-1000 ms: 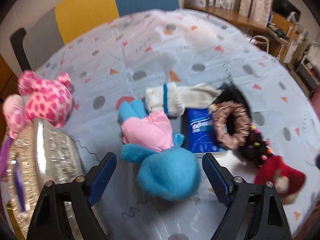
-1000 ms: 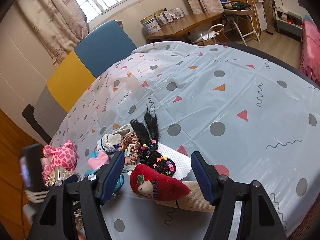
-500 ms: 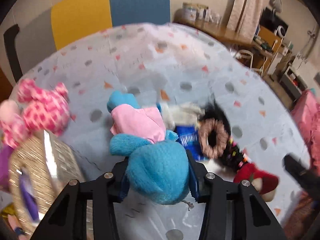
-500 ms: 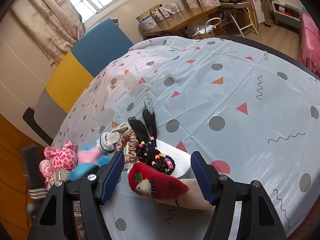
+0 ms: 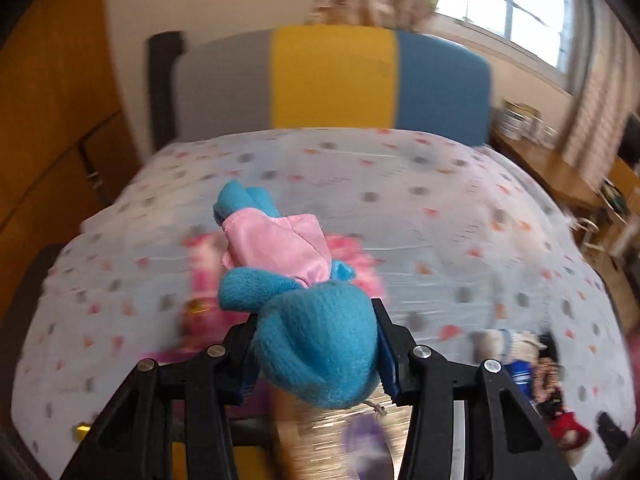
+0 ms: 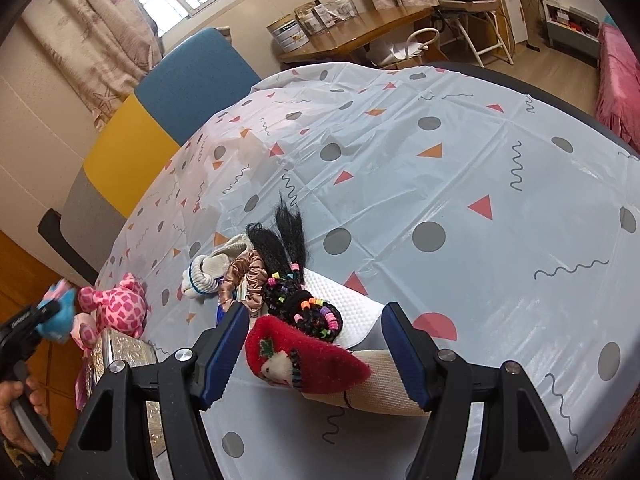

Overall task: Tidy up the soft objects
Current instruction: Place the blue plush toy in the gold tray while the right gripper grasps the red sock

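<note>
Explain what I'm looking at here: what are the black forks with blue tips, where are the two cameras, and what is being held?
There is no robot. A person holds a two-finger gripper in each hand, with a fisheye camera on each looking along its fingers. In the left view, the left gripper is clamped on a blue plush toy in pink clothes, lifted above the patterned tablecloth. In the right view, the right gripper is open, its fingers on either side of a red knitted sock. Behind that lie black doll hair with beads, a satin scrunchie, a white sock, a pink spotted plush and a shiny box.
</note>
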The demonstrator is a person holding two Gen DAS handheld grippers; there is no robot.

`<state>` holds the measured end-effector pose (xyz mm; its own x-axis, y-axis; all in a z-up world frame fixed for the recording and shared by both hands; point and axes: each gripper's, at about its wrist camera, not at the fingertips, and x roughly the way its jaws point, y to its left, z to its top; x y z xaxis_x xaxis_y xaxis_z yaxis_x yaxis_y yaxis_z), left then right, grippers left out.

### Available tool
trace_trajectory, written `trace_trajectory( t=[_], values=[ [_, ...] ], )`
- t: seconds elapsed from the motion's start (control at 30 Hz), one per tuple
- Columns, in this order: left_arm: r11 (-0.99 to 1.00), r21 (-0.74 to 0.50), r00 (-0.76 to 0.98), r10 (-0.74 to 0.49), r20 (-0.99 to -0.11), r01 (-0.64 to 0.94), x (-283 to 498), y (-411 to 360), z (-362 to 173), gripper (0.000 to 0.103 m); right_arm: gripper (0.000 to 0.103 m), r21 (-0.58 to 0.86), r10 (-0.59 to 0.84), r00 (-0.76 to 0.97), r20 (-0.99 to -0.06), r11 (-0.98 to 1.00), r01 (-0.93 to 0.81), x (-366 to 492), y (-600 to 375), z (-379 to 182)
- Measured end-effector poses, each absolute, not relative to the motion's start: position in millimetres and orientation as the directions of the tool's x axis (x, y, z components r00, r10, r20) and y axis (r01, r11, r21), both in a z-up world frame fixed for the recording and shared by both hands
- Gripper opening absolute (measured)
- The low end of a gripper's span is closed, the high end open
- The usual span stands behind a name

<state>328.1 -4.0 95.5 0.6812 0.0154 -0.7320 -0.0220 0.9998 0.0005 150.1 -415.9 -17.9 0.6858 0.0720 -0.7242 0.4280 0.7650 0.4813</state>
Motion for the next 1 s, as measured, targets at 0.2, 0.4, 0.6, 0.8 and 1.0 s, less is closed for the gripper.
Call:
trace_trajectory(
  t=[0.2, 0.4, 0.6, 0.8, 1.0],
  values=[
    [0.989, -0.005, 0.675, 0.099, -0.732, -0.149, 290, 79, 82, 0.048, 0.070, 0.459, 0.064, 0.675, -0.735, 0.780, 0.425, 152, -412, -18],
    [0.983, -0.026, 0.674, 0.105, -0.731, -0.181, 247, 110, 66, 0.049, 0.070, 0.423, 0.044, 0.658, -0.752, 0.798, 0.430, 154, -408, -21],
    [0.991, -0.041, 0.684, 0.056, -0.727, -0.125, 194, 105, 47, 0.049, 0.070, 0.406, 0.032, 0.645, -0.763, 0.801, 0.440, 155, -407, -24],
    [0.997, -0.038, 0.666, 0.013, -0.746, -0.063, 144, 93, 17, 0.049, 0.070, 0.452, 0.040, 0.664, -0.747, 0.762, 0.463, 149, -417, -25],
    [0.997, -0.060, 0.633, -0.013, -0.774, -0.052, 108, 94, -12, 0.050, 0.070, 0.513, 0.047, 0.699, -0.713, 0.715, 0.475, 142, -429, -23]
  ],
)
